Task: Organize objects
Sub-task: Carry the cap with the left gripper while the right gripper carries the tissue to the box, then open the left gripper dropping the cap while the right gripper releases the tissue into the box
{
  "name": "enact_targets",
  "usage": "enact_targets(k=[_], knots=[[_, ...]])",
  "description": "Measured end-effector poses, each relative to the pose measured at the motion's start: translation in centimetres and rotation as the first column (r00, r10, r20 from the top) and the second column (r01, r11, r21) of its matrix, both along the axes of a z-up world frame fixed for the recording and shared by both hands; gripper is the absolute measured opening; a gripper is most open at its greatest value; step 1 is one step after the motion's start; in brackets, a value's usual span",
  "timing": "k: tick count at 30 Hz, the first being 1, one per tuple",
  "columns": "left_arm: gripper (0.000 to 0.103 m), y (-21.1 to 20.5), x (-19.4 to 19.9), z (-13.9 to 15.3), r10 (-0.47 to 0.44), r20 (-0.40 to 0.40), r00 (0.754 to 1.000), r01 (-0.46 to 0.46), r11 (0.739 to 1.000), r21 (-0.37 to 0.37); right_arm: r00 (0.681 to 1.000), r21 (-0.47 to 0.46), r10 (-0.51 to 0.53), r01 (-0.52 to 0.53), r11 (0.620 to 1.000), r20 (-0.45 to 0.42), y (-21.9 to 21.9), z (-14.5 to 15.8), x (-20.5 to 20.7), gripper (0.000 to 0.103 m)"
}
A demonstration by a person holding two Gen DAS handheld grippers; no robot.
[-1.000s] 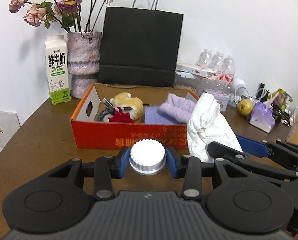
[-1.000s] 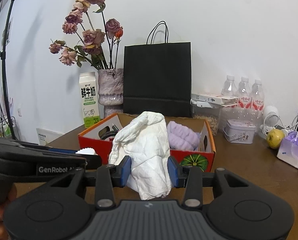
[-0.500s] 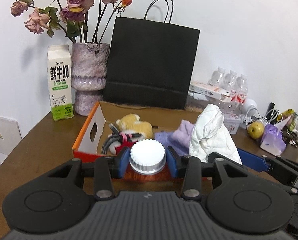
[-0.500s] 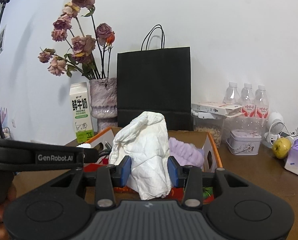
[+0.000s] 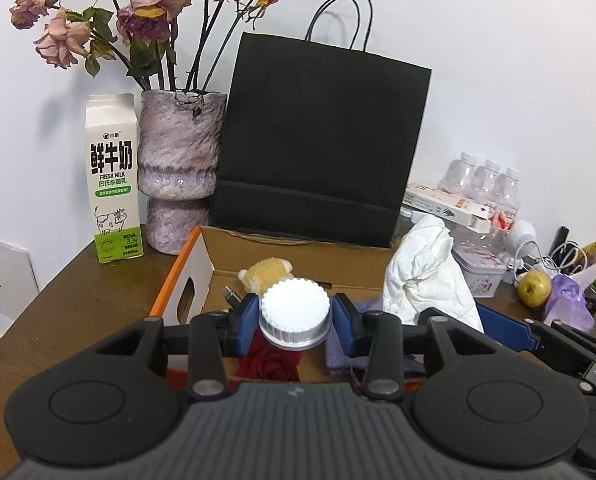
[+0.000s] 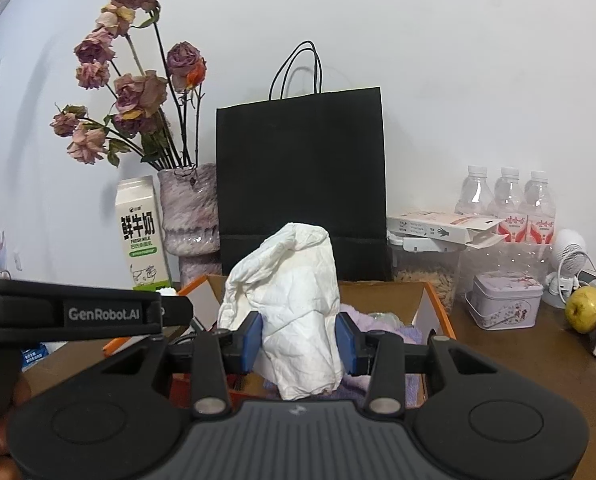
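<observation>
My left gripper (image 5: pixel 294 318) is shut on a white ribbed bottle cap (image 5: pixel 294 312) and holds it over the open orange cardboard box (image 5: pixel 186 264). In the box lie a tan plush toy (image 5: pixel 268 270), a red item (image 5: pixel 270 358) and a purple cloth (image 5: pixel 340 350). My right gripper (image 6: pixel 298 338) is shut on a crumpled white cloth (image 6: pixel 294 304) and holds it above the same box (image 6: pixel 432 312). That cloth also shows in the left wrist view (image 5: pixel 422 276), to the right of the cap.
Behind the box stand a black paper bag (image 5: pixel 318 144), a purple vase of dried roses (image 5: pixel 178 168) and a milk carton (image 5: pixel 112 176). To the right are water bottles (image 6: pixel 506 204), a small tin (image 6: pixel 504 300), a yellow fruit (image 6: pixel 586 308) and a purple pouch (image 5: pixel 570 302).
Both grippers have moved forward and up, from in front of the box to over it, each still holding its object.
</observation>
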State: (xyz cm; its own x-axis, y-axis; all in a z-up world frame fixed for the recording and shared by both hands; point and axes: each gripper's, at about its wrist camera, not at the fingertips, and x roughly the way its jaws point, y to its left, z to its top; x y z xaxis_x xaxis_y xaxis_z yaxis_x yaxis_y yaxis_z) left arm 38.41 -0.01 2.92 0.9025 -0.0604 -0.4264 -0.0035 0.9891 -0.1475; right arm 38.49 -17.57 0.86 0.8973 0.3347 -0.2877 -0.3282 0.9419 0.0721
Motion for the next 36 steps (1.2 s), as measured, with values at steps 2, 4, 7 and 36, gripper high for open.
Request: enact_targets(k=[2,4,7,36], knots=[[0.041,0.2,0.7,0.0,0.006,-0.001,1.000,-0.006,1.000,0.000,1.000,0.000,-0.002,0.002,1.000,0.001,0.2,0.0,0.8,0.039],[0.041,0.3,1.5,-0.2,0.010,0.001,1.000,-0.010,1.000,0.001,1.000,0.000,-0.003,0.003,1.000,0.004,0.3,0.0,1.5,0.039],[0.041,0.5,2.6,-0.3,0.019,0.002,1.000,-0.019,1.000,0.002,1.000,-0.003,-0.003,0.003,1.000,0.006,0.4,-0.1,2.5,0.039],[0.103,1.9,6.6,-0.4,0.049,0.020,0.999,-0.050,0.998,0.025,0.996,-0.061,-0.078,0.075,0.995,-0.047,0.2,-1.4,7.5,0.102]])
